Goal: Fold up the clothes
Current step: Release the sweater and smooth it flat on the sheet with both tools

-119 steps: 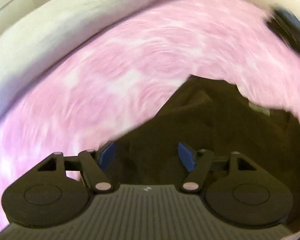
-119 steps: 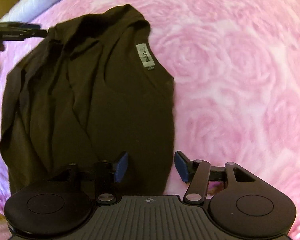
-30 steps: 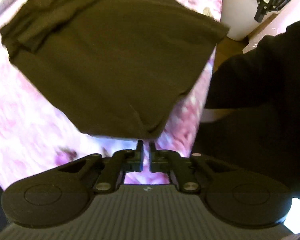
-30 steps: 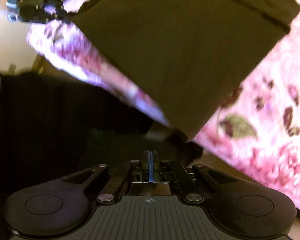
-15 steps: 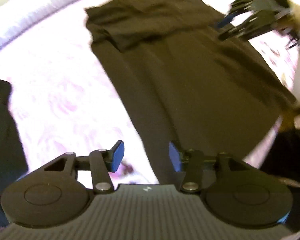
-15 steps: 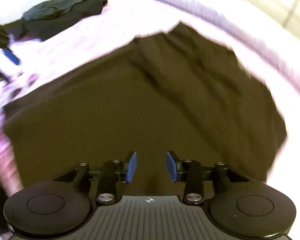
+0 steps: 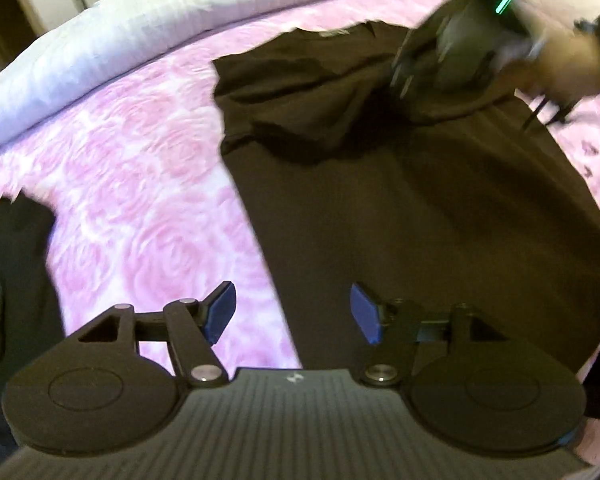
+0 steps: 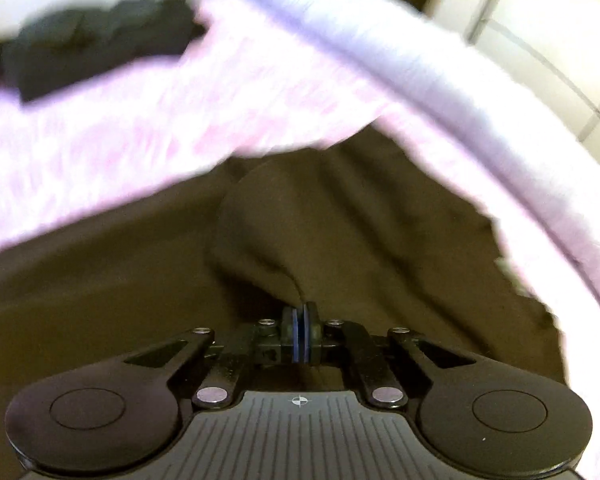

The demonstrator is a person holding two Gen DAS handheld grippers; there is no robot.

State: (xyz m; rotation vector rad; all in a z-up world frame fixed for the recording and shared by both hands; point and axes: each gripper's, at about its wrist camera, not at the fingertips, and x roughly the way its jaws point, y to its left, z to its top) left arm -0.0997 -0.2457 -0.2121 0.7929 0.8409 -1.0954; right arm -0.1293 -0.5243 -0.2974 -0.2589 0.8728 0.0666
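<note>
A dark brown T-shirt point(image 7: 420, 200) lies spread on the pink rose-patterned bedspread point(image 7: 140, 184). Its upper part near the collar is bunched. My left gripper point(image 7: 292, 314) is open and empty, just above the shirt's lower left edge. My right gripper point(image 8: 300, 332) is shut on a fold of the shirt point(image 8: 300, 240) near its upper part. The right gripper also shows in the left wrist view point(image 7: 452, 52), blurred, at the shirt's top right.
A pile of dark clothes point(image 7: 8, 280) lies on the bed to the left, and it also shows in the right wrist view point(image 8: 92, 44). A white padded bed edge point(image 7: 120, 36) runs along the far side.
My right gripper has moved to the shirt's upper part and shut on a fold of it. My left gripper has opened wider and stays over the lower left edge.
</note>
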